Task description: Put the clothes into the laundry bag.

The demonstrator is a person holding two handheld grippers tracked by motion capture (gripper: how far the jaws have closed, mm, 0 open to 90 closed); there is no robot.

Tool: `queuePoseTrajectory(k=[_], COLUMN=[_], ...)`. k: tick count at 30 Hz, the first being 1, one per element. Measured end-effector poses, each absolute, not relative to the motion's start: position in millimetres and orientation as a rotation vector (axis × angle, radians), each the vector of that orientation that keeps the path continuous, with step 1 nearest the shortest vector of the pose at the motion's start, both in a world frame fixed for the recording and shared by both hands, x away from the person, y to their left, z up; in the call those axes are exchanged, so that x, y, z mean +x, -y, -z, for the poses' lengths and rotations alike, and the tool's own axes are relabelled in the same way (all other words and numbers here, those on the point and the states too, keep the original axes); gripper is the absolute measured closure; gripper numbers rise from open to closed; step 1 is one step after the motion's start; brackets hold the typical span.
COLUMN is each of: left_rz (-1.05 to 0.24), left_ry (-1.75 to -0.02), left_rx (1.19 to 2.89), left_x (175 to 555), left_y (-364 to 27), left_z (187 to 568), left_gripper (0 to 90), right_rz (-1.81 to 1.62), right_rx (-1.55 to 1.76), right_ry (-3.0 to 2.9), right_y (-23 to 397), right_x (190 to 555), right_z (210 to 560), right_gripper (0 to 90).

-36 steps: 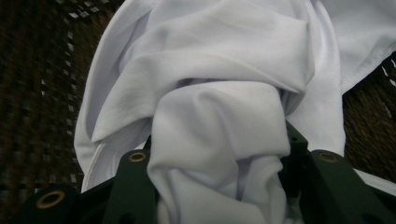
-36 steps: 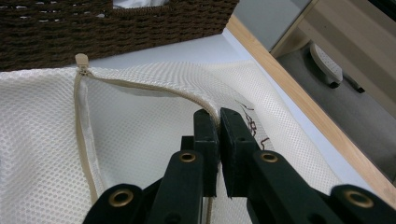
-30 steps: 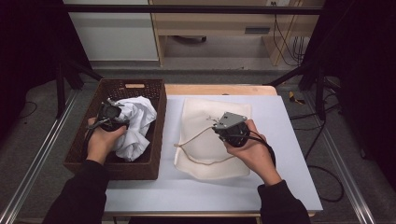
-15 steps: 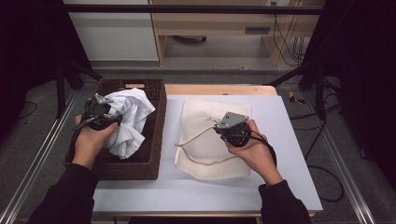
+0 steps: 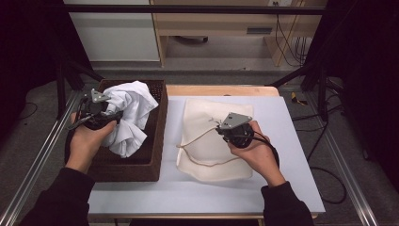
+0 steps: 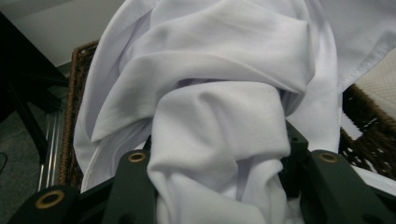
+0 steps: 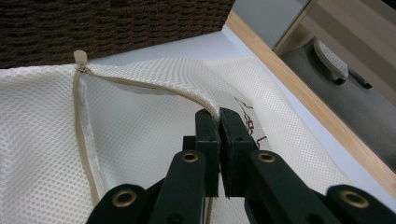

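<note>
High view: my left tongs [image 5: 101, 110] clamp the white garment [image 5: 131, 113] above the basket [image 5: 157, 141].
Right tongs [image 7: 218, 122]: shut on mesh bag [image 5: 207, 141] zipper edge.
Bag: rightward of my left tongs.

No legible text, label, brand, number or sign is showing in any view. The white garment [image 6: 219, 93], the mesh laundry bag [image 7: 140, 140] and the woven basket [image 5: 150, 141] are carrying no readable markings. The grippers' black jaws are showing none either.
</note>
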State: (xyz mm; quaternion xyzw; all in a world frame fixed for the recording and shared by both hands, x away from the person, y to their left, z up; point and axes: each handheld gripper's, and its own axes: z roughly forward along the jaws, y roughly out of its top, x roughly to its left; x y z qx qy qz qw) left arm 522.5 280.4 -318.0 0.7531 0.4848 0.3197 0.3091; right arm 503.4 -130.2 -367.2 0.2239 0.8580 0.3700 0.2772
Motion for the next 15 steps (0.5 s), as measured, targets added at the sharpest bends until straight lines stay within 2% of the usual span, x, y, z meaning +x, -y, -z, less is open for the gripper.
queuePoseTrajectory(k=[8,15], left_rz=[-0.799,-0.809], left_ry=[-1.182,-1.107], left_rx=[1.944,1.952], left_x=[499,484], left_y=[-268,-256], left_z=[297,287], left_gripper=[53.9,53.9], right_rz=[-1.008,-1.015], right_rx=[0.613,0.619], right_ry=[-2.308,-2.309], right_y=[131,132], right_x=[504,504], right_z=[368,368], right_gripper=[87.7,87.8])
